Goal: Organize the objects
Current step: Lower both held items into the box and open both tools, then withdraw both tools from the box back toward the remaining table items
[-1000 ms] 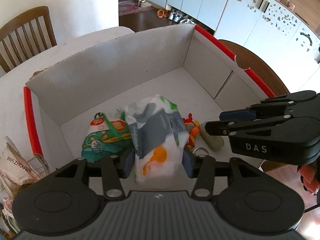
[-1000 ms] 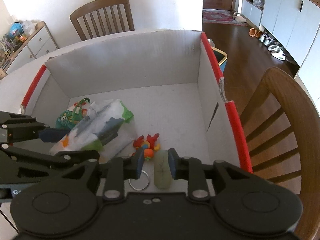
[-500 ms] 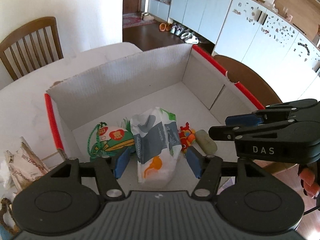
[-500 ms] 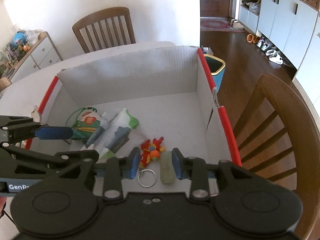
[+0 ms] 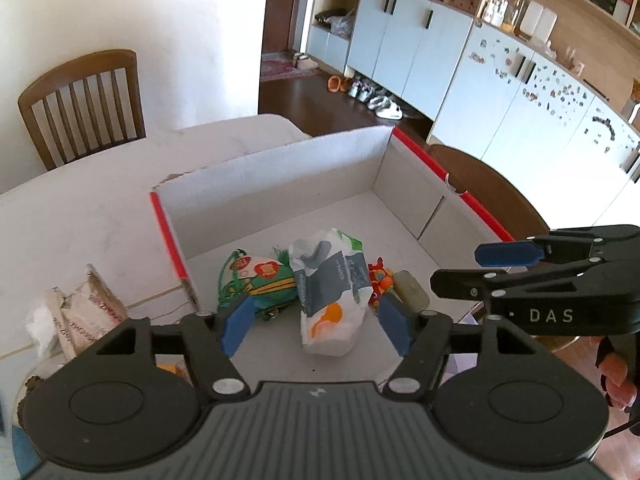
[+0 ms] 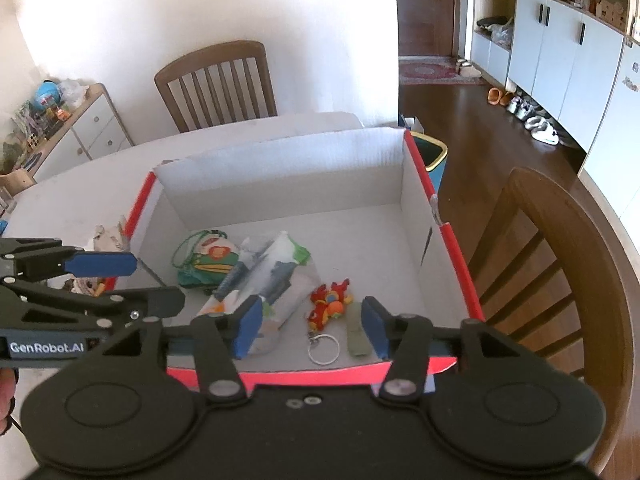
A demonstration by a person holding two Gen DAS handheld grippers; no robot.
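Note:
A white cardboard box [image 5: 280, 184] with red-taped edges stands on the table. Inside lie a white wipes pack [image 5: 330, 300], a green drawstring pouch [image 5: 260, 280], a red-orange keychain toy [image 5: 378, 278] and a pale green bar [image 5: 410, 290]. My left gripper [image 5: 316, 330] is open and empty, raised above the box's near side. My right gripper [image 6: 310, 330] is open and empty above the near red edge. The right wrist view shows the box [image 6: 280, 168], wipes pack [image 6: 268, 276], pouch [image 6: 204, 260], keychain toy [image 6: 330, 304] and bar [image 6: 356, 338].
A crumpled paper bag [image 5: 80, 308] lies on the table left of the box. Wooden chairs stand behind the table [image 5: 84, 104] and at the right [image 6: 560, 280]. White cabinets [image 5: 500, 92] line the far wall. A bin [image 6: 430, 156] stands beyond the box.
My left gripper let go of the wipes pack, which now lies in the box, and opened wide. My right gripper opened off the green bar. Both grippers rose and drew back.

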